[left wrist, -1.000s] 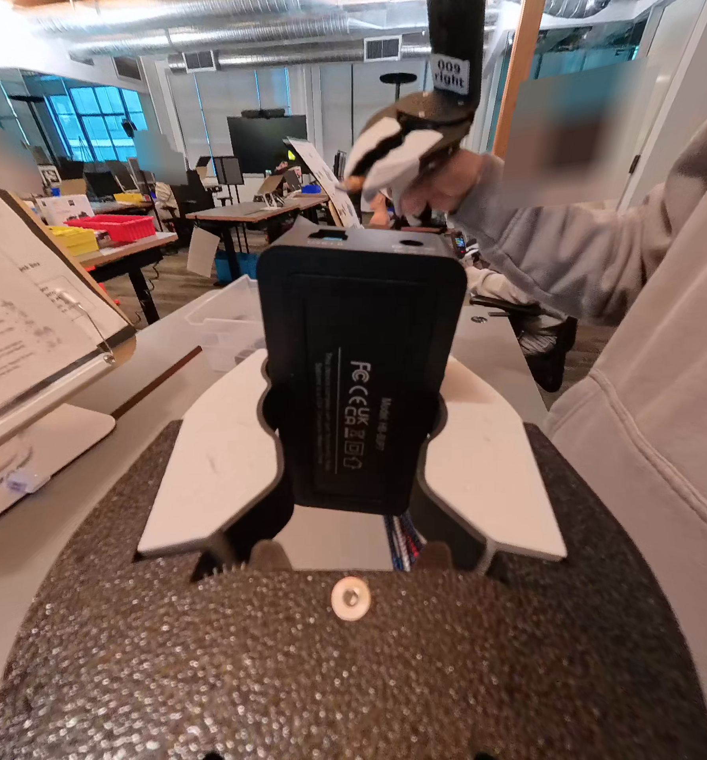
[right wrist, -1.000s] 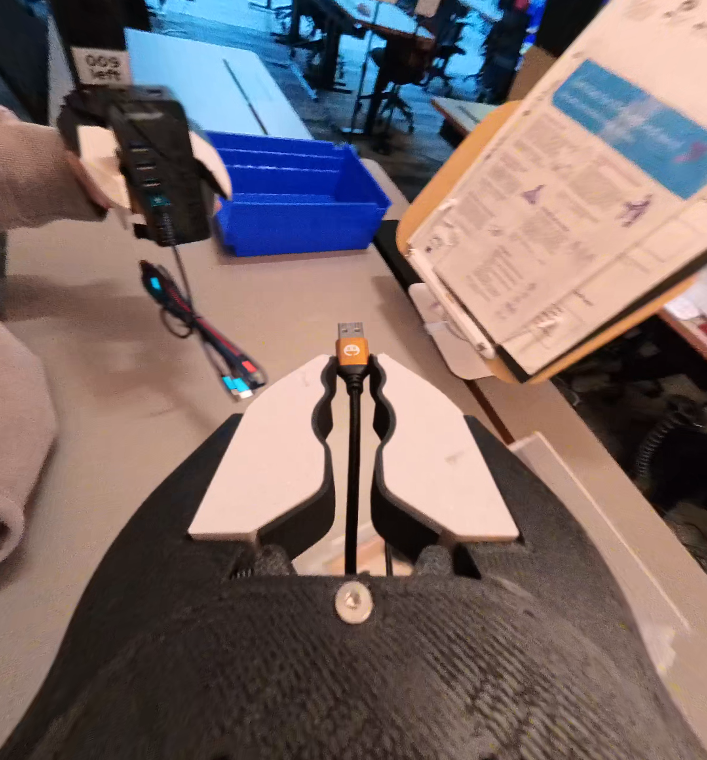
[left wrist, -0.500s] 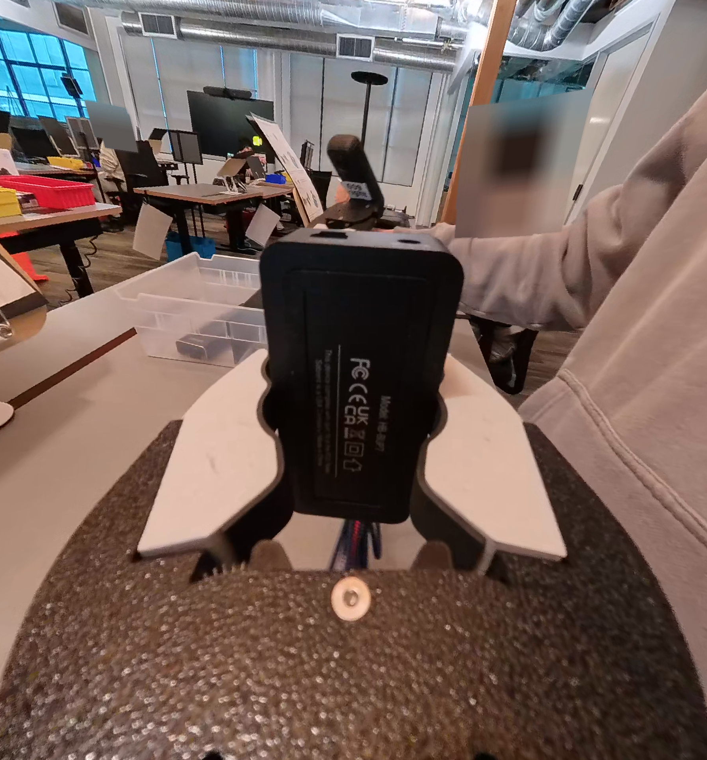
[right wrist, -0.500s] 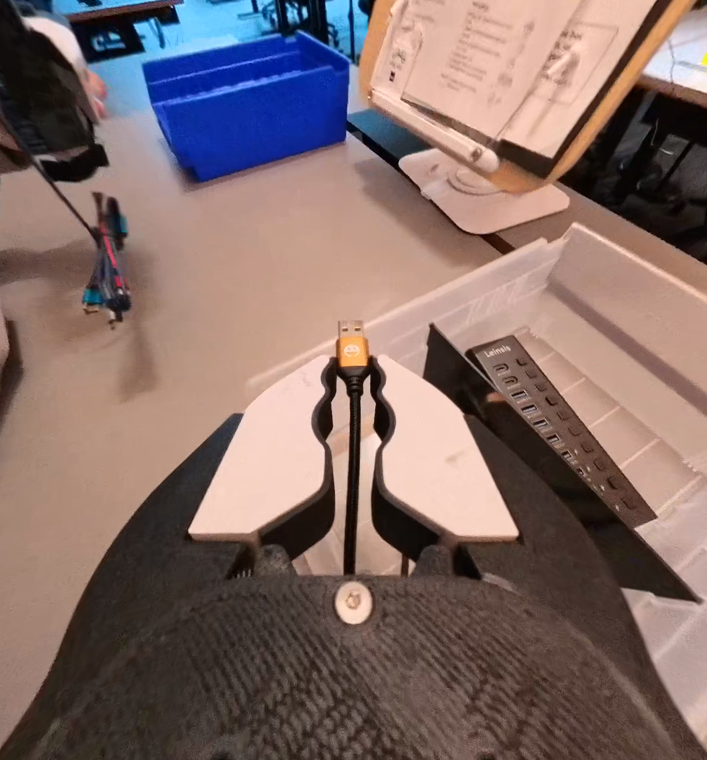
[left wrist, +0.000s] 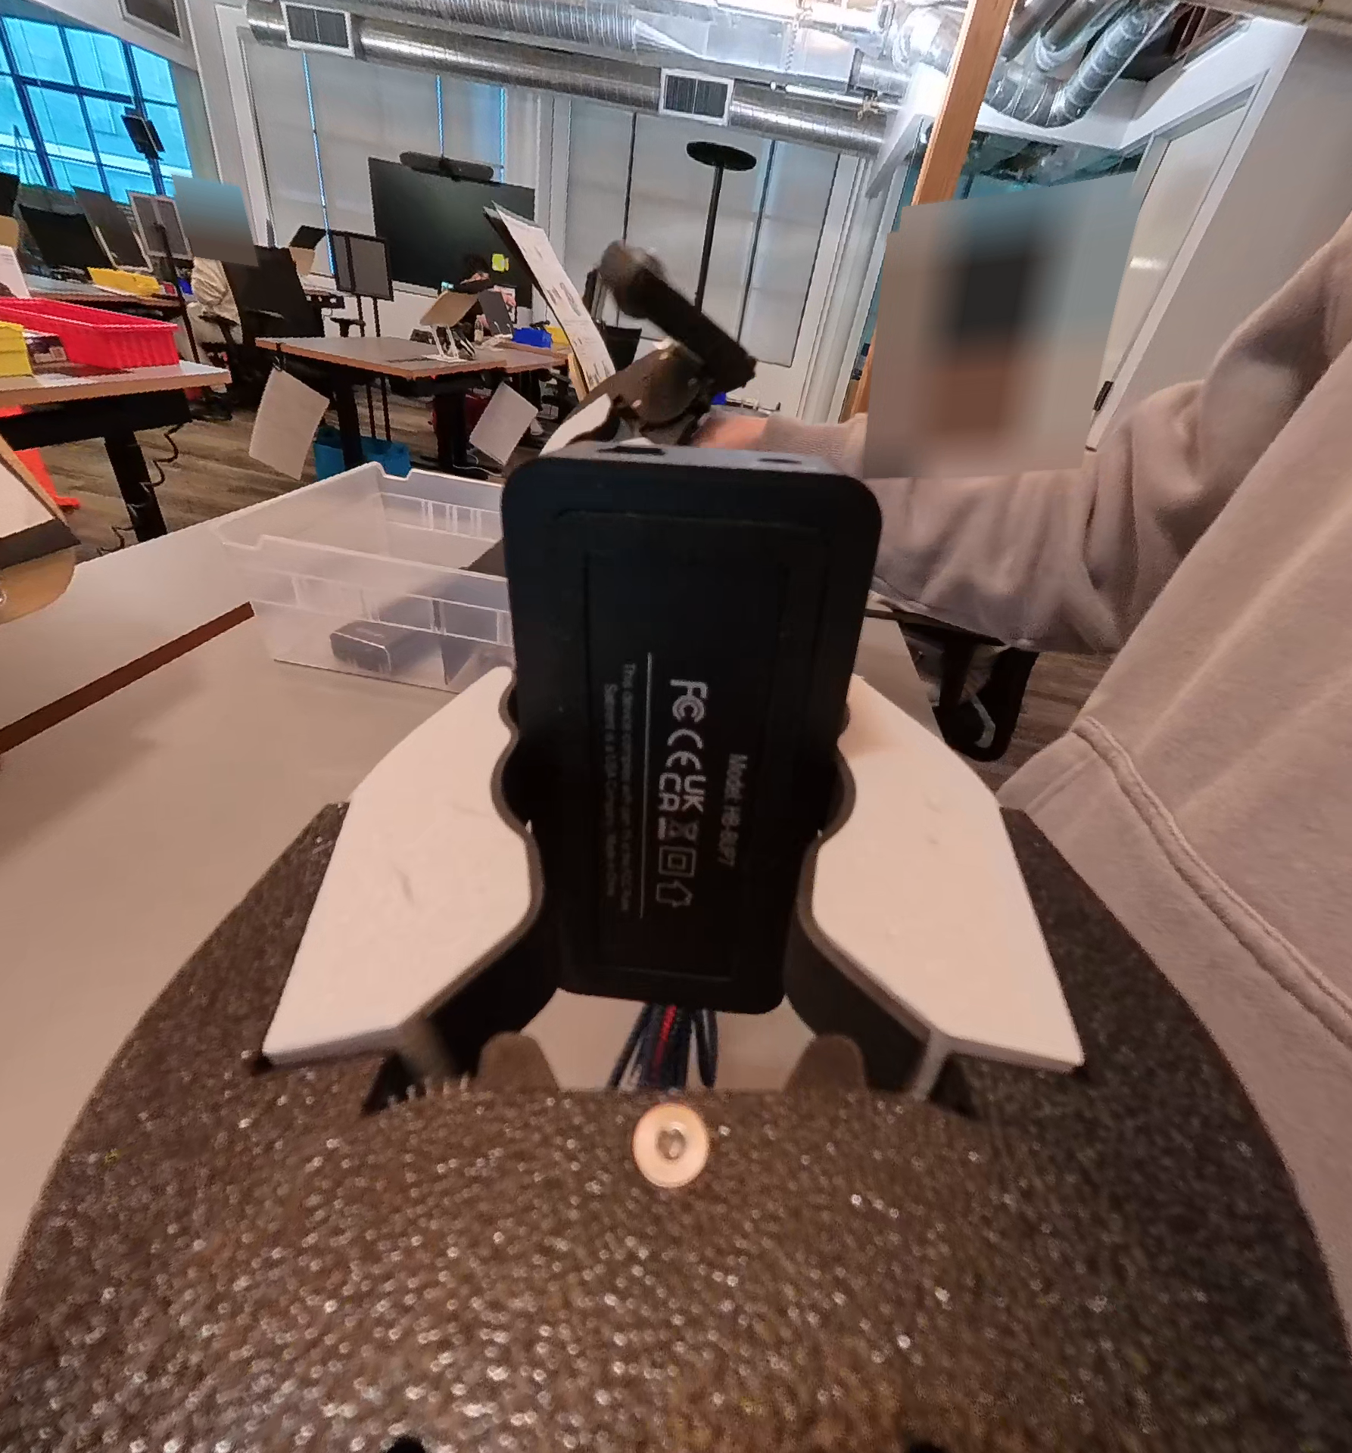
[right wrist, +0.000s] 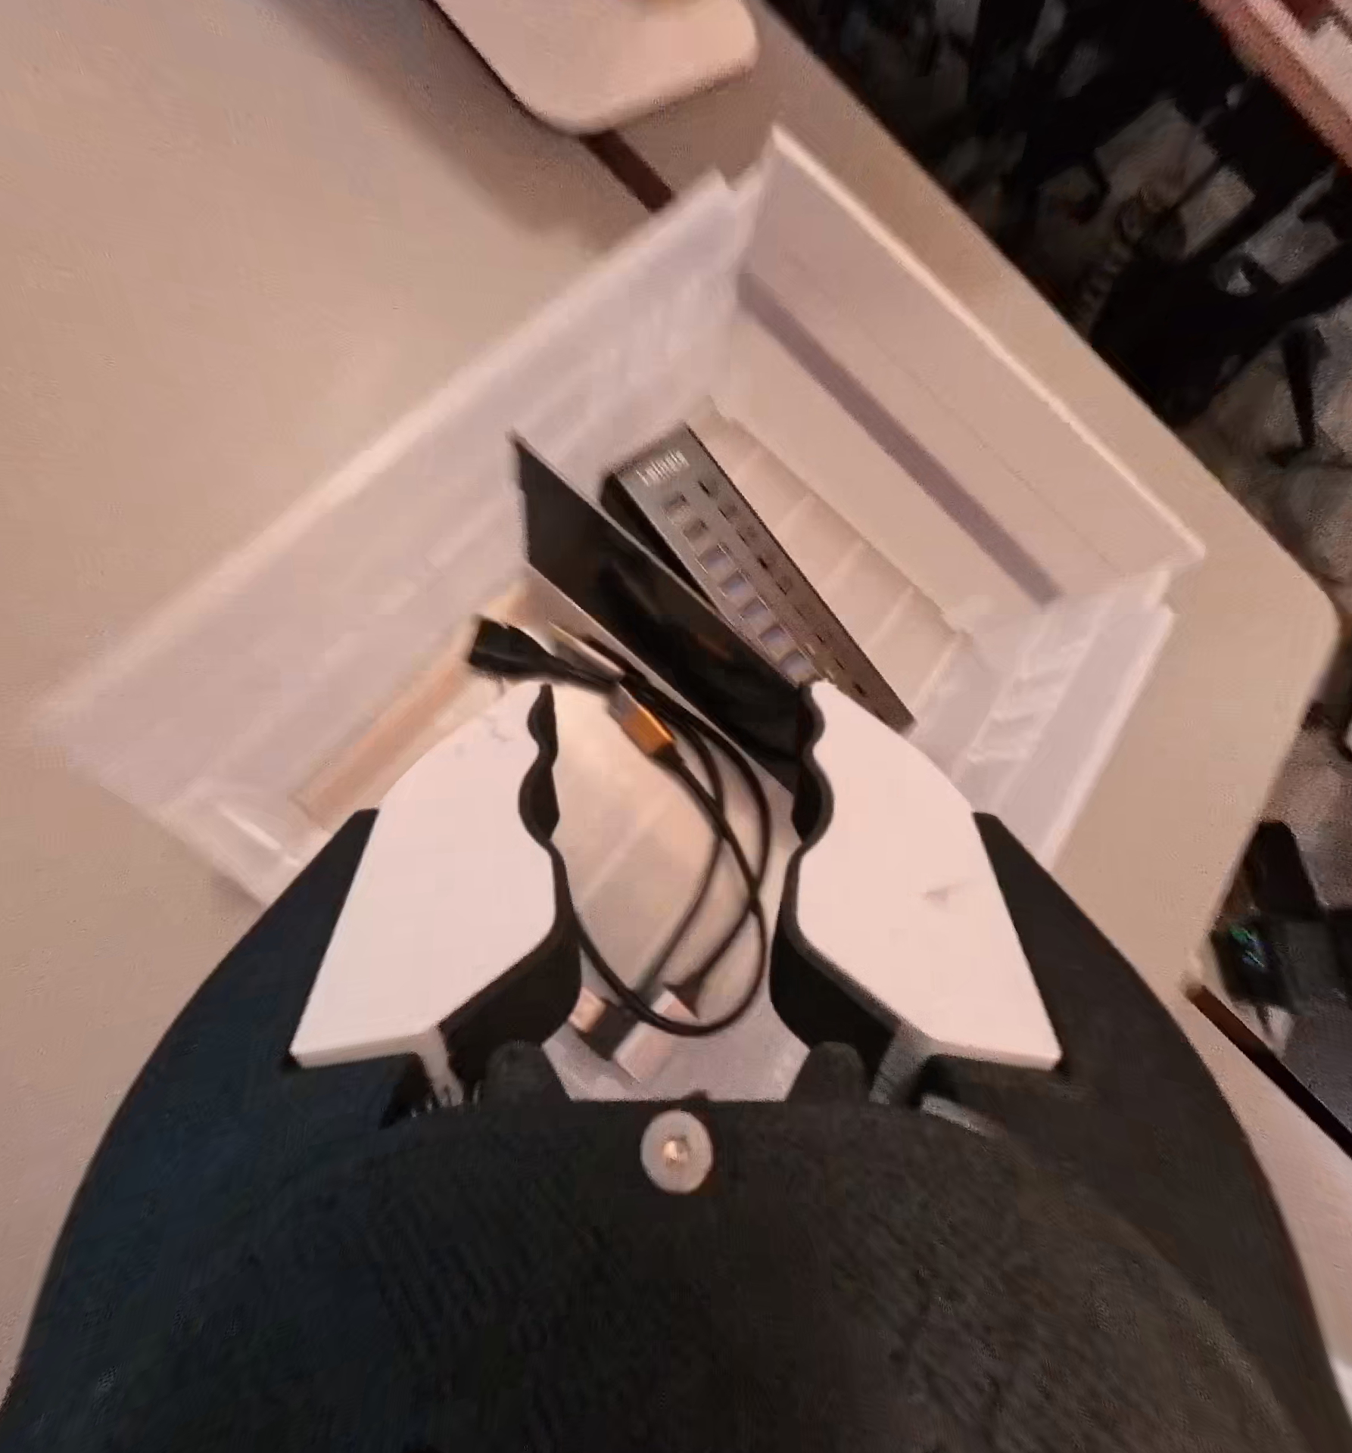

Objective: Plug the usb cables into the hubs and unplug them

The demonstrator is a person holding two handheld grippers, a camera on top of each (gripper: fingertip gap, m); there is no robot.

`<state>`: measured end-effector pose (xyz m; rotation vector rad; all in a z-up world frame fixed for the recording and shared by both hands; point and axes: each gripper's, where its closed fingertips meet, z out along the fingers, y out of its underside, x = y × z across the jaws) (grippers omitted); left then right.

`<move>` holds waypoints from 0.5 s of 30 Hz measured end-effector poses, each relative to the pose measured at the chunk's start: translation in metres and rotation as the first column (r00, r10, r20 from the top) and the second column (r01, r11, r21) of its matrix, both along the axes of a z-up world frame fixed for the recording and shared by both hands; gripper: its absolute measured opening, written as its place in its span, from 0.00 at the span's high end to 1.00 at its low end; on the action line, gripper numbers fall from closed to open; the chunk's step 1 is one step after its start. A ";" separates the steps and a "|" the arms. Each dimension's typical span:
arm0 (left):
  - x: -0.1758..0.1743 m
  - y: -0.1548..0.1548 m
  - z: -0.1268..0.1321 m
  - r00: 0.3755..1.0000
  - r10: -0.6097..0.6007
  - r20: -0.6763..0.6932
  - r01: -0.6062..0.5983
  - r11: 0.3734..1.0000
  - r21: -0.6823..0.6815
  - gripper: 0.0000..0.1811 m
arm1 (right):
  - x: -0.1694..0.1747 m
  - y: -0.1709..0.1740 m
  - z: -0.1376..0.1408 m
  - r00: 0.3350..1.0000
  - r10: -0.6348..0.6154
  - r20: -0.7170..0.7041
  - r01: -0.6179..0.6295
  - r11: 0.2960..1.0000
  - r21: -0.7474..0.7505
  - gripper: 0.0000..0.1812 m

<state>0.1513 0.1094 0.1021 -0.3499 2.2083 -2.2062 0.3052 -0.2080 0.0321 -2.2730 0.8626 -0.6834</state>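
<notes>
Two tongs at work, my left gripper point(left wrist: 677, 794) pinching a black USB hub point(left wrist: 688, 708) with white printed markings, my right gripper point(right wrist: 677, 708) spread above an orange-tipped USB cable point(right wrist: 661, 755), clear plastic bin point(right wrist: 453, 503) below.

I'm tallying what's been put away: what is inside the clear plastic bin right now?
In the clear bin lie a long grey multi-port hub, a black flat piece leaning against it, and a black cable with an orange plug. The open right claw hides the bin's near end.
</notes>
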 end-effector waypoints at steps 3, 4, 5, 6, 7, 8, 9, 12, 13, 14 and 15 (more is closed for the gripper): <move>0.001 0.000 0.000 1.000 0.003 0.008 -0.003 1.000 -0.014 0.61 | -0.050 0.088 0.040 0.965 0.263 0.016 -0.255 0.914 0.315 0.69; 0.001 -0.001 0.000 1.000 -0.001 0.011 0.001 1.000 -0.018 0.61 | -0.071 0.121 0.050 0.934 0.355 0.029 -0.337 0.855 0.394 0.70; 0.001 -0.002 0.001 1.000 -0.006 0.017 0.006 1.000 -0.023 0.61 | -0.090 0.152 0.056 0.906 0.421 0.047 -0.396 0.800 0.451 0.70; 0.000 -0.004 0.001 1.000 -0.011 0.022 0.012 1.000 -0.029 0.61 | -0.111 0.183 0.059 0.870 0.490 0.062 -0.454 0.743 0.492 0.71; -0.001 -0.006 0.002 0.999 -0.018 0.028 0.019 0.999 -0.031 0.61 | -0.131 0.211 0.059 0.829 0.555 0.075 -0.511 0.696 0.504 0.72; -0.002 -0.008 0.002 0.999 -0.025 0.038 0.026 0.999 -0.028 0.61 | -0.143 0.234 0.058 0.807 0.584 0.091 -0.546 0.677 0.493 0.73; -0.003 -0.010 0.002 0.998 -0.030 0.049 0.031 0.999 -0.021 0.61 | -0.152 0.254 0.057 0.793 0.599 0.109 -0.569 0.667 0.480 0.73; -0.009 -0.016 0.004 0.996 -0.057 0.072 0.059 0.998 -0.017 0.61 | -0.169 0.297 0.058 0.747 0.648 0.149 -0.624 0.607 0.491 0.77; -0.011 -0.017 0.005 0.995 -0.065 0.077 0.067 0.998 -0.023 0.61 | -0.172 0.306 0.059 0.739 0.655 0.155 -0.628 0.588 0.510 0.79; -0.012 -0.017 0.006 0.994 -0.068 0.080 0.070 0.997 -0.025 0.61 | -0.174 0.313 0.061 0.731 0.662 0.166 -0.634 0.569 0.524 0.81; -0.013 -0.017 0.007 0.994 -0.072 0.084 0.074 0.997 -0.026 0.61 | -0.177 0.318 0.064 0.717 0.672 0.188 -0.648 0.542 0.535 0.83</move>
